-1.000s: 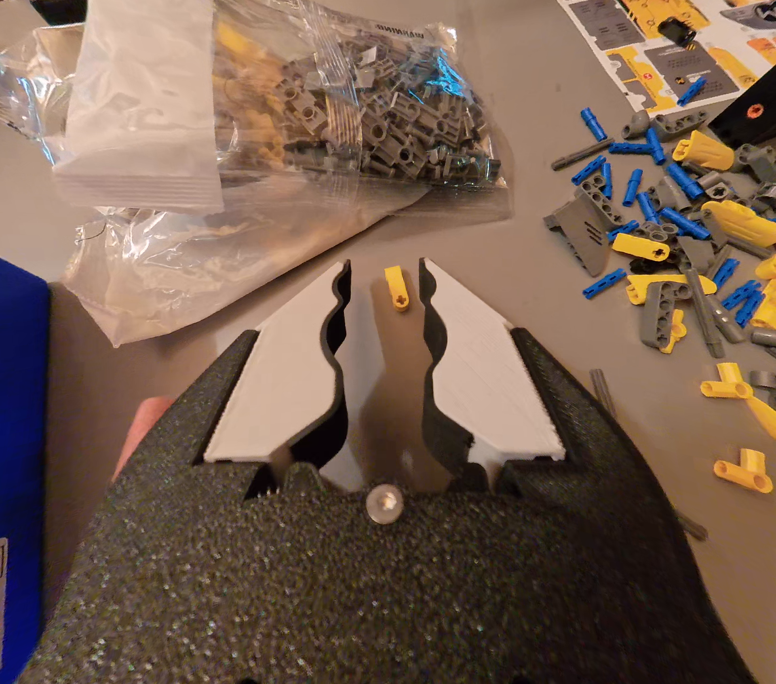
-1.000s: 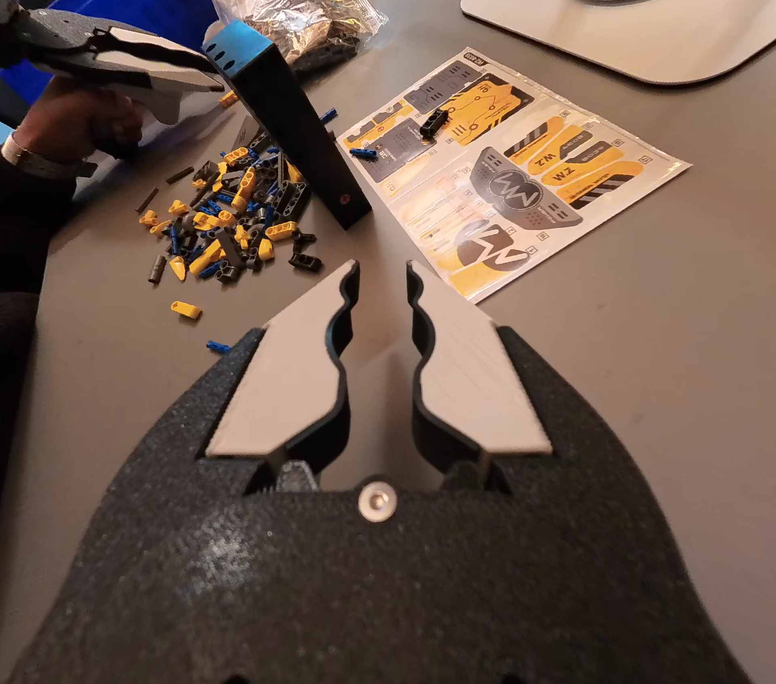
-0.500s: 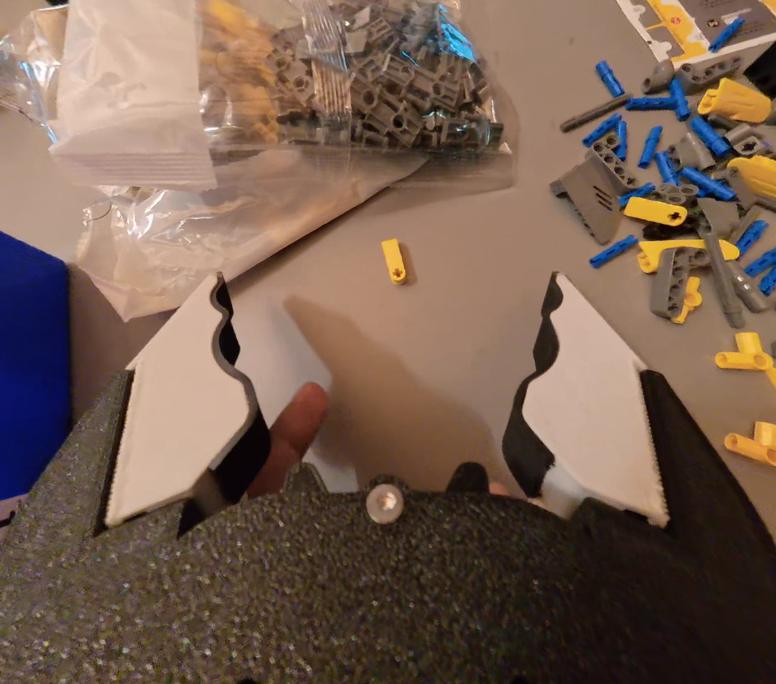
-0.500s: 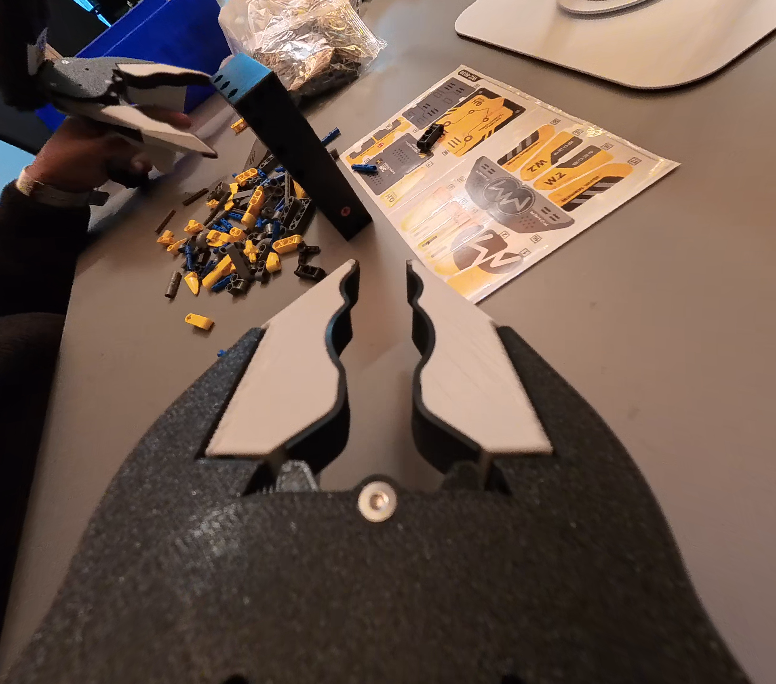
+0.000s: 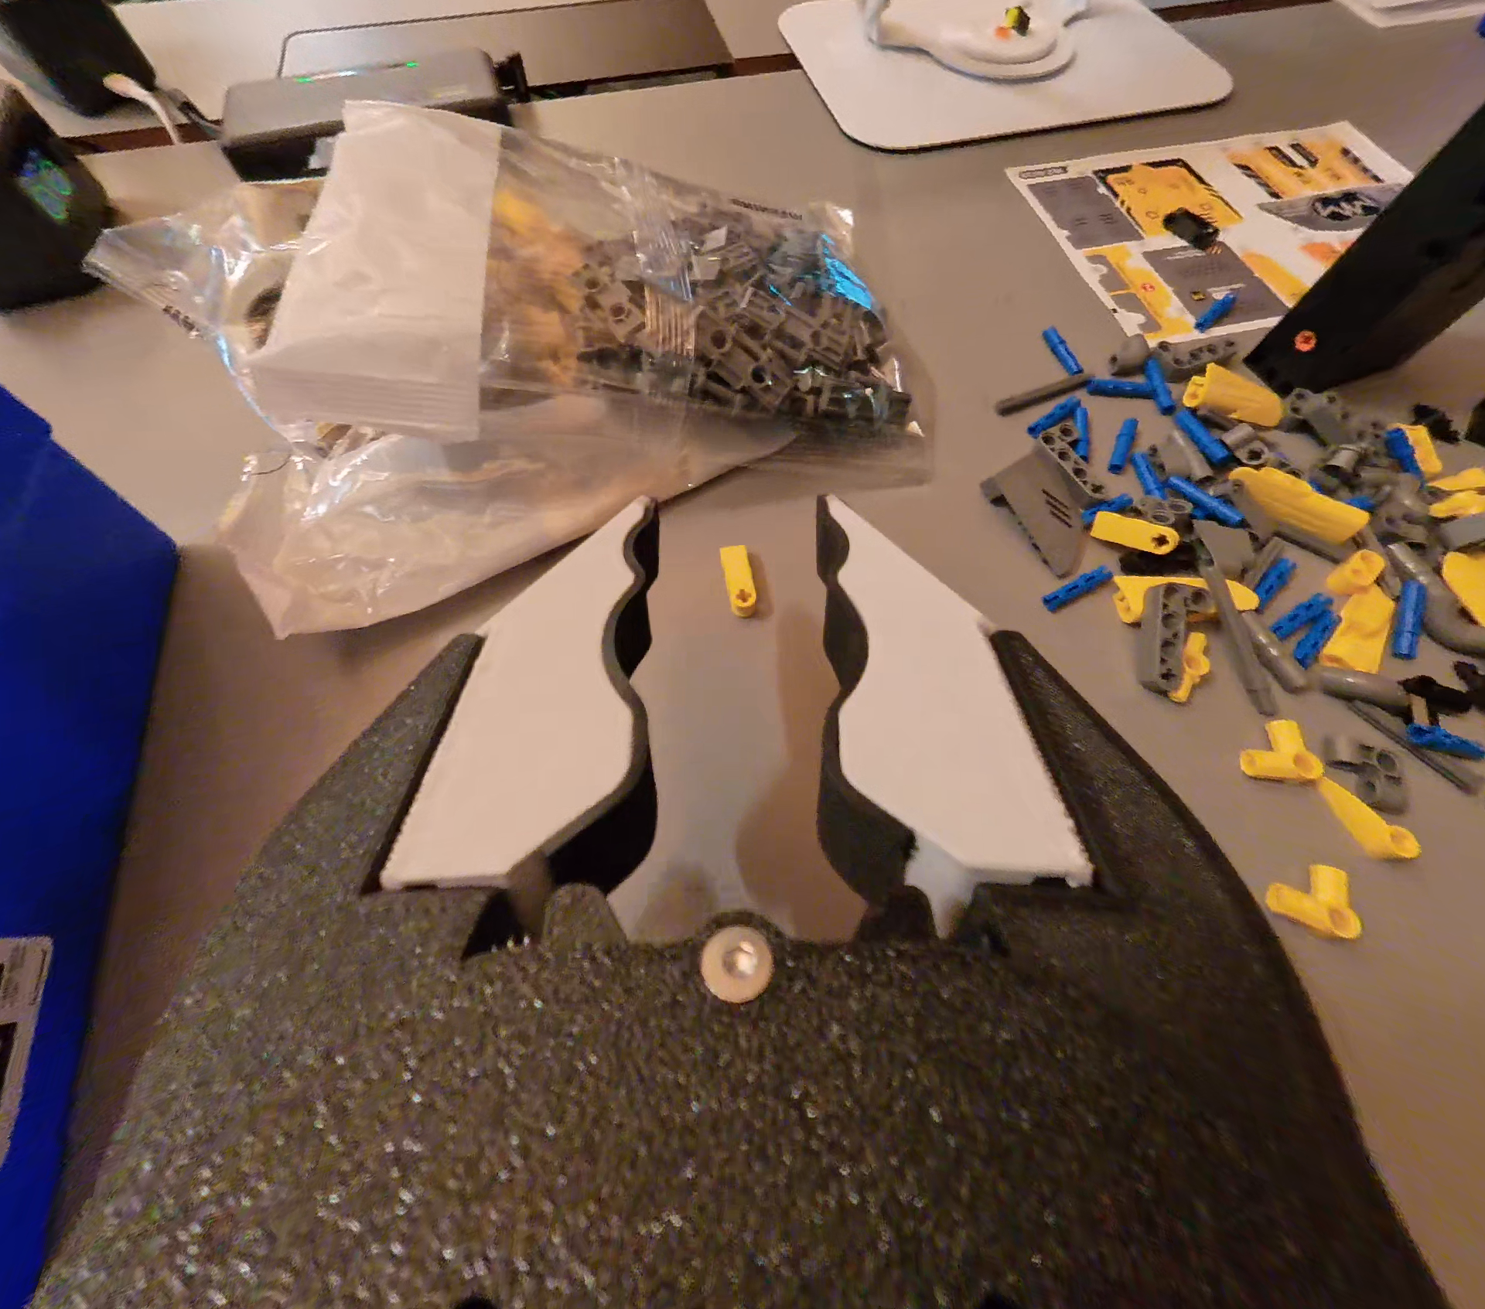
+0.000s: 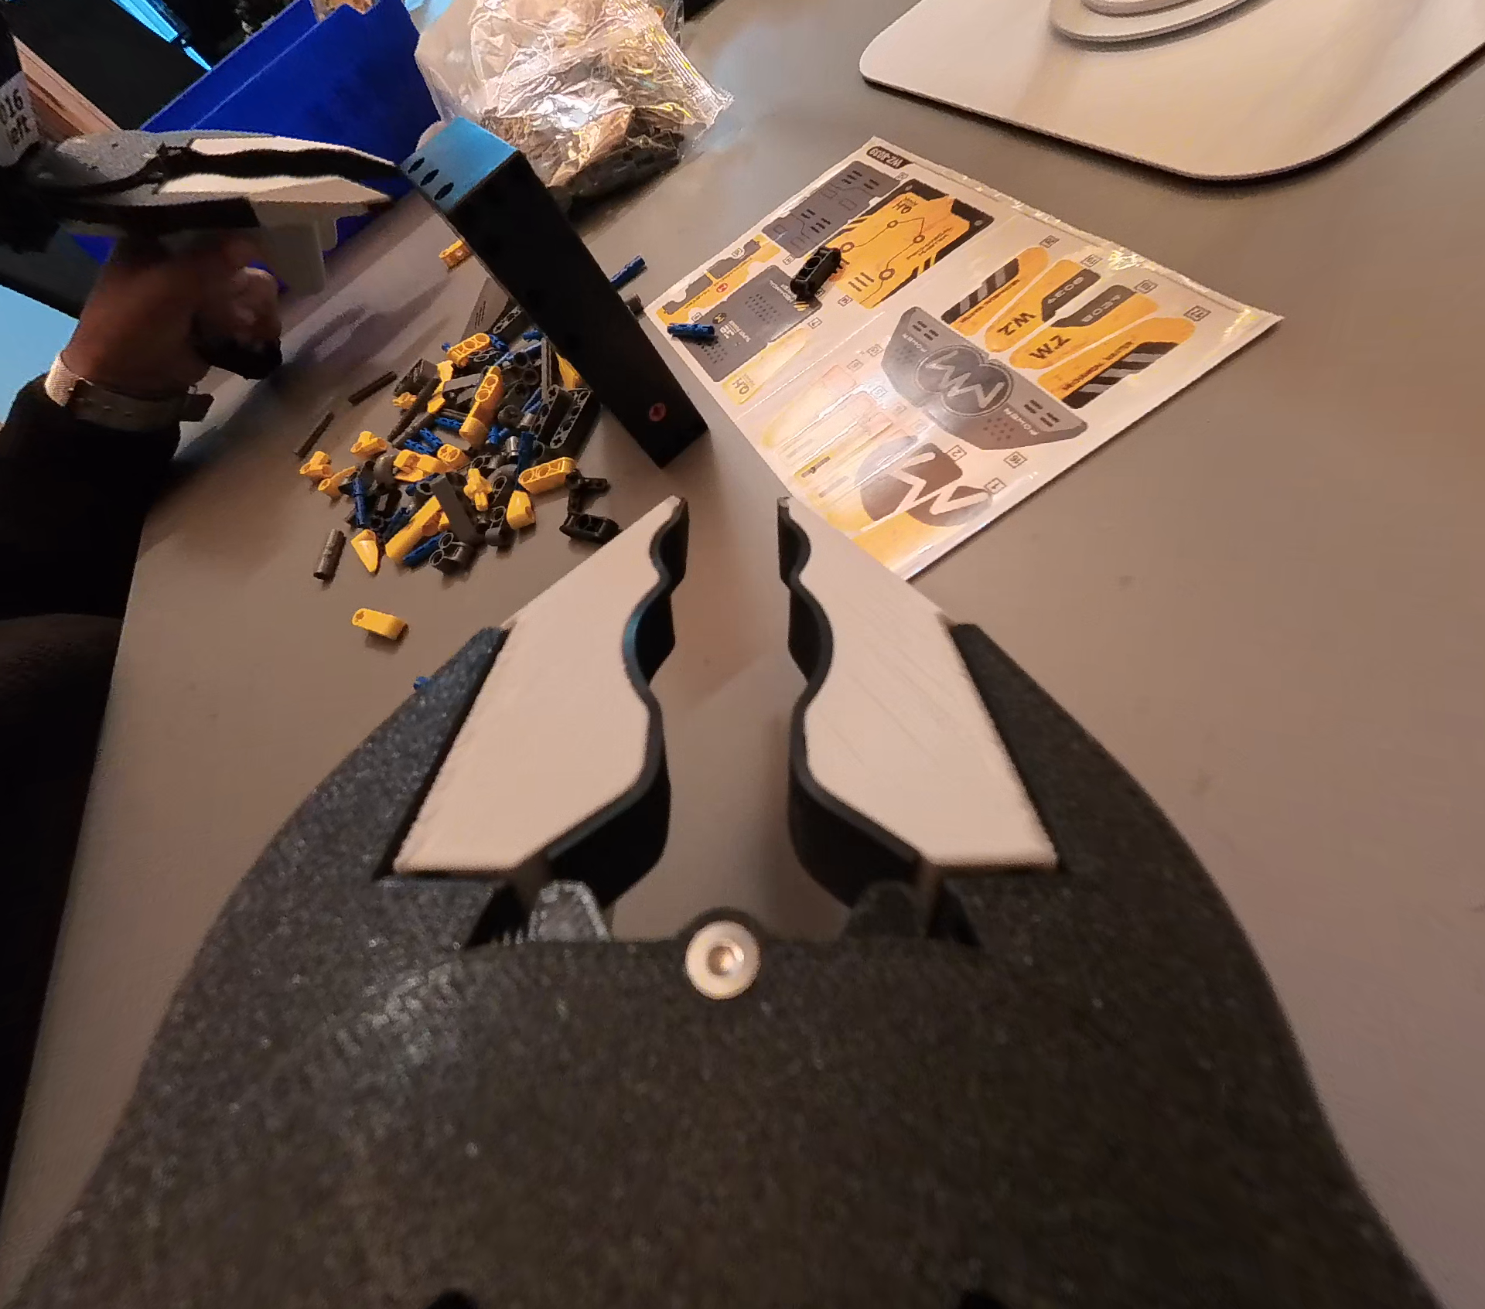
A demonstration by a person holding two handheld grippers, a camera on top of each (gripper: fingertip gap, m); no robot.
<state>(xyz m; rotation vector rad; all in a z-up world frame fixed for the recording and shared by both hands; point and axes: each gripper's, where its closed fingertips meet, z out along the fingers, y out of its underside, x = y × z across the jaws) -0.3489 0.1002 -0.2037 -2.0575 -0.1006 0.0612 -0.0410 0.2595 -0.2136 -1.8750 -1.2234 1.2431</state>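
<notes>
My left gripper (image 5: pixel 737 515) is open and empty, held above the grey table (image 5: pixel 884 628). A small yellow connector piece (image 5: pixel 740 580) lies on the table below the gap between its fingertips, not touched. In the right wrist view the left gripper (image 6: pixel 386 178) hovers in the air over the table, a person's hand (image 6: pixel 177 322) beneath it. My right gripper (image 6: pixel 733 515) is empty, its jaws a narrow gap apart, over bare table near a yellow and grey sticker sheet (image 6: pixel 964 371).
A clear bag of grey and yellow pieces (image 5: pixel 643 322) lies ahead left. A loose pile of blue, yellow and grey pieces (image 5: pixel 1253 531) lies right, beside a leaning black box (image 6: pixel 562 306). There is also a blue bin (image 5: pixel 72 668) and a white stand base (image 5: pixel 1004 89). My hands' fingertips stand some 35 cm from each other. To the white stand base (image 5: pixel 1004 89): right tips about 25 cm, left tips about 35 cm.
The left gripper opened wide half a second ago and has narrowed again. It has tilted up, so more of the far table shows. The right gripper's jaws are unchanged.
</notes>
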